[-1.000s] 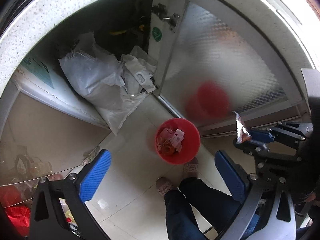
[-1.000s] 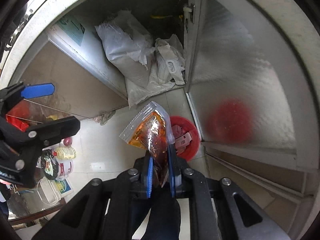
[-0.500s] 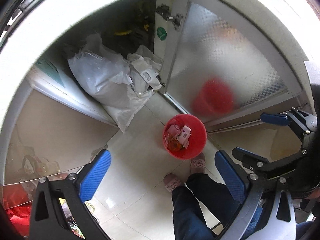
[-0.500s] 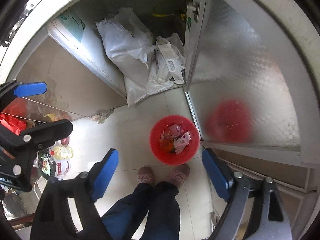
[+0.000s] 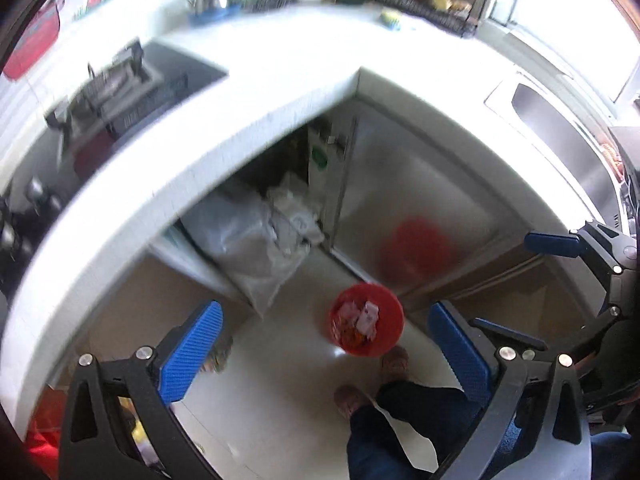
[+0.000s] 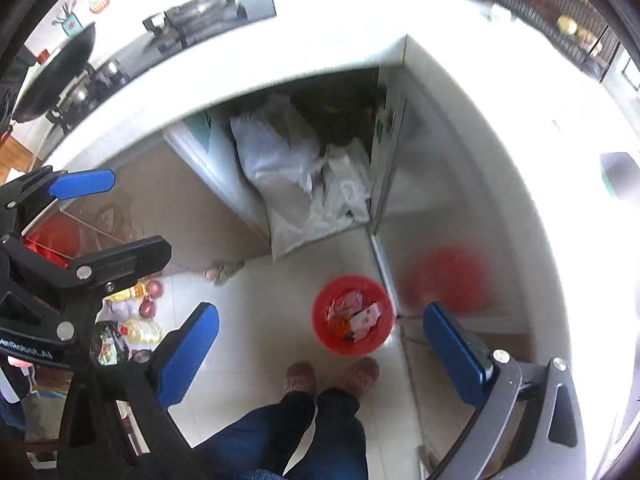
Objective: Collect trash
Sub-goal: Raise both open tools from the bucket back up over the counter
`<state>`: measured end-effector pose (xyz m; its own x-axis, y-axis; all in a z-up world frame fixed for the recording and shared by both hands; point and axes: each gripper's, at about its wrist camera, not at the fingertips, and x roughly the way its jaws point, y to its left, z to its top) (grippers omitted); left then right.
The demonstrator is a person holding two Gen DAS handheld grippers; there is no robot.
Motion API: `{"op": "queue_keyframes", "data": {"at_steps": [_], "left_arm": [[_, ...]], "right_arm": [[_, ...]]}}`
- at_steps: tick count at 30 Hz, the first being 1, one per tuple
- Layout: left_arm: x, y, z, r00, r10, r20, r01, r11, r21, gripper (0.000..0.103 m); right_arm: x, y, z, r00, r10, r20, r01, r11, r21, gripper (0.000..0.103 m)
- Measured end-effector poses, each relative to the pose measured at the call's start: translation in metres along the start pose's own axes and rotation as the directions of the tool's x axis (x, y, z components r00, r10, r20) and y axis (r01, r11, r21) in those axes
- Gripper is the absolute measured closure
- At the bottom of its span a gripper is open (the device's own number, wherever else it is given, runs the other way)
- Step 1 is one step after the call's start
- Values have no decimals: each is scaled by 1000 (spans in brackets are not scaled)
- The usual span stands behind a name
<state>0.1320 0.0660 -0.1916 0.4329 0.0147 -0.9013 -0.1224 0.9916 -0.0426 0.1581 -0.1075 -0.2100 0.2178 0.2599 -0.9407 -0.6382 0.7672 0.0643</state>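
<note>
Wrappers lie in round red plastic bin (image 6: pixel 353 315) (drop done); my right gripper (image 6: pixel 320 350) jaws, just opened, and left gripper (image 5: pixel 324 354) jaws gape empty; next, I seek more trash.

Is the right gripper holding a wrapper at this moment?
No, the right gripper is wide open with nothing between its fingers; the wrappers lie in the red bin.

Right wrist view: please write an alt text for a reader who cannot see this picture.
The right gripper points down with its blue fingers wide open and empty, above a red trash bucket of wrappers on the tiled floor. The person's slippered feet stand just before the bucket, and white sacks fill the open cabinet under the white countertop.
</note>
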Motion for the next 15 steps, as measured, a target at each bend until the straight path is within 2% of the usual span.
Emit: {"op": "queue_keyframes", "data": {"at_steps": [7, 15], "left_arm": [[-43, -12, 19, 995, 6, 97, -10, 999, 44, 0], [-82, -24, 42, 985, -4, 175, -8, 998, 65, 0]], "right_arm": [[-44, -9, 8, 993, -56, 102, 58, 998, -10, 1], [-85, -16, 17, 972, -125, 198, 128, 992, -4, 1]]}}
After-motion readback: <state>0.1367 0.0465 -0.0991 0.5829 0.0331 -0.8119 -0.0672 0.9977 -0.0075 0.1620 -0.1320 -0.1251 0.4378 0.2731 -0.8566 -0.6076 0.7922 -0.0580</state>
